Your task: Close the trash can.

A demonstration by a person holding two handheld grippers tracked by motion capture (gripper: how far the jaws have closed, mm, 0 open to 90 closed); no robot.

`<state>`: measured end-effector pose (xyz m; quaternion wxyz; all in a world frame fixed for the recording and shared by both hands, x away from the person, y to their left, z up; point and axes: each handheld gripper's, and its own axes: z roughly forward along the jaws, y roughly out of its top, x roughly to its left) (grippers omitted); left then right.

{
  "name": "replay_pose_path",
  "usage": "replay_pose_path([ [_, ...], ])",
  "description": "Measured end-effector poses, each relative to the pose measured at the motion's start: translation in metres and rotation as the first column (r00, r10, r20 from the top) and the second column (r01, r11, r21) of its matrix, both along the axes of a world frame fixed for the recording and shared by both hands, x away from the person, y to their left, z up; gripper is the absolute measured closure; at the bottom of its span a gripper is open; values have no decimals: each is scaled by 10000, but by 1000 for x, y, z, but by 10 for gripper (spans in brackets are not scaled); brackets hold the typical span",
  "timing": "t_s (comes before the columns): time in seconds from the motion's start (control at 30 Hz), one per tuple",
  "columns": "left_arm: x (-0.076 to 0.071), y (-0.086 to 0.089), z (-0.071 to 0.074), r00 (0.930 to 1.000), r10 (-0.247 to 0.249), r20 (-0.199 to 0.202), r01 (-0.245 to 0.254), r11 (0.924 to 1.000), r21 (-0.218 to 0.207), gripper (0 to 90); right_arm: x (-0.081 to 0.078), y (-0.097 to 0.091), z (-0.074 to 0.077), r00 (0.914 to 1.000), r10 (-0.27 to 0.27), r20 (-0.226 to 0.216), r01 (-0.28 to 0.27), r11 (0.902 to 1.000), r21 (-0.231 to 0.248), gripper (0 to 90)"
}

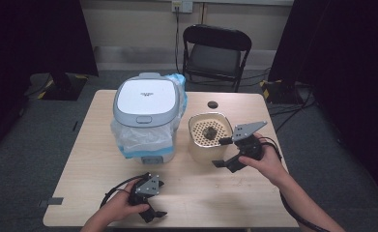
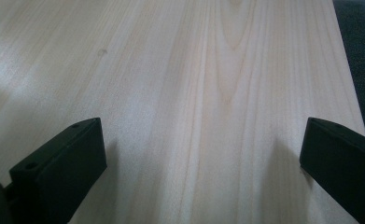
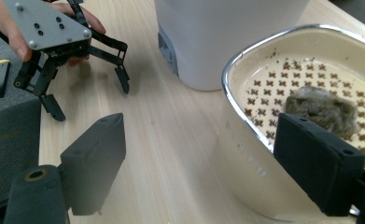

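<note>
The right claw (image 3: 203,163), jaws spread and gripping nothing, straddled the near rim of the cream perforated basket (image 3: 245,116), a grey clump (image 3: 320,108) lying just beyond its inner jaw. The basket looked stiff, light and smooth-walled, best pinched at that metal-edged rim. The left claw (image 2: 203,163) rested spread over bare bench (image 2: 194,70).

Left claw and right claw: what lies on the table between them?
Nothing: in the high view, bare table runs from the left claw to the right claw.
</note>
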<state>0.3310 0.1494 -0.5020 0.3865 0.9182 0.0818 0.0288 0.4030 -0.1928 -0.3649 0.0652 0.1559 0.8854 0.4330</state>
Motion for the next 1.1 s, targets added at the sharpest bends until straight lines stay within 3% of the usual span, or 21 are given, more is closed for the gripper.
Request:
replay_pose_path([
  [0.47, 0, 0, 0, 10000, -31, -21, 31, 10000, -1, 0, -11, -9, -21, 9999, -110, 102, 111, 9998, -142, 161],
  [1.1, 0, 0, 0, 10000, -3, 8, 3, 10000, -2, 0, -22, -22, -54, 9993, -265, -253, 262, 9996, -97, 162],
])
